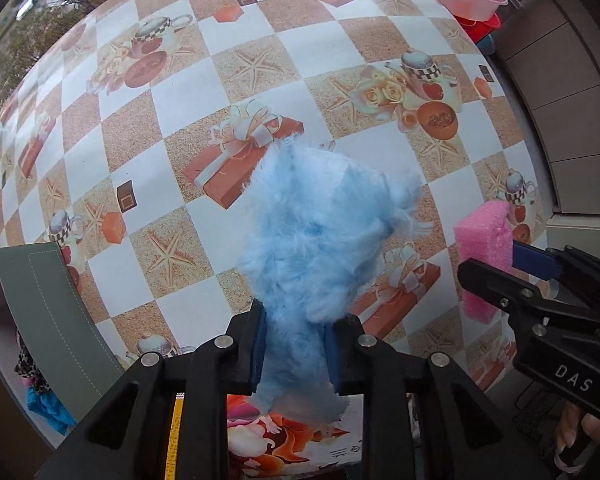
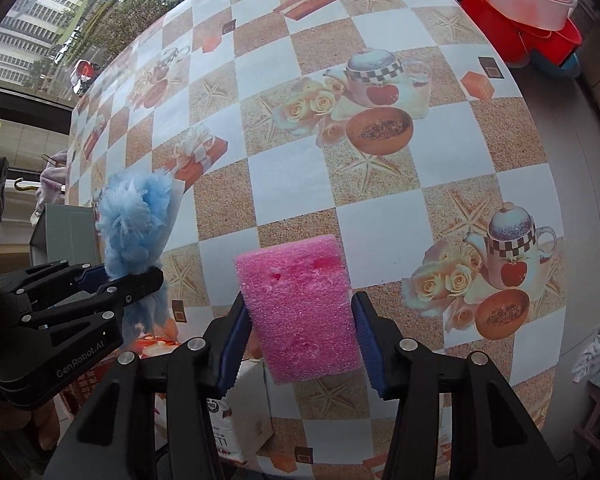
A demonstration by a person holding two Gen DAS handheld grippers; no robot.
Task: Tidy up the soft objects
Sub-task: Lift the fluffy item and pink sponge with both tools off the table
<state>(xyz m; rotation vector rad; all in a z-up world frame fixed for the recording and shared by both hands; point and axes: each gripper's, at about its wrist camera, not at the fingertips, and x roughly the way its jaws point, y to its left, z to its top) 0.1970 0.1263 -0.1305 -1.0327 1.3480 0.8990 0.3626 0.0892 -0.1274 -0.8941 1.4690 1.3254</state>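
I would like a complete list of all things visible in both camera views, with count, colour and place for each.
fluffy item: one, light blue, held in the left gripper above the table
sponge: one, pink, held in the right gripper above the table
tablecloth: one, white and sandy checks with printed teapots, roses and starfish, covering the table
basins: a stack, pink over red with some blue below, beyond the table's far right corner
grey box: one, grey-green, at the table's left edge
left gripper: one, black with blue pads, shut on the fluffy item
right gripper: one, black with blue pads, shut on the sponge
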